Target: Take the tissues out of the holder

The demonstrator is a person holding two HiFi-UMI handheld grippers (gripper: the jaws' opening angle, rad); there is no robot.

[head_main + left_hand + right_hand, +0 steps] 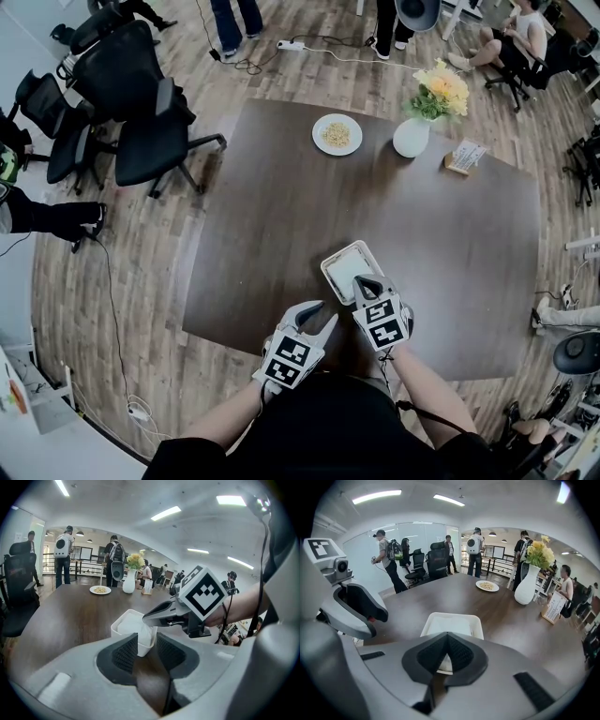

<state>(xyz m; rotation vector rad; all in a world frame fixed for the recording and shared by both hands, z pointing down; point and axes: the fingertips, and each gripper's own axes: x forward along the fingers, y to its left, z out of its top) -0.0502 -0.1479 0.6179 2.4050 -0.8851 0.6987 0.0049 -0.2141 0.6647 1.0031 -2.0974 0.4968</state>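
Dark table [450, 244]: rt gripper [363, 280] jaws shut on tissues [127, 623] in holder [325, 265], pinch pt hidden behind my jaws; left gripper [323, 314] jaws apart, empty

Dark brown wooden table [281, 206], far edge: round white plate of food [337, 134]; white vase, yellow flowers [411, 137]; small printed card stand [465, 157].

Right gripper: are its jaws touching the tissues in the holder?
Touching. The right gripper view shows the right gripper with jaws shut on a white fold of the tissues in the holder.
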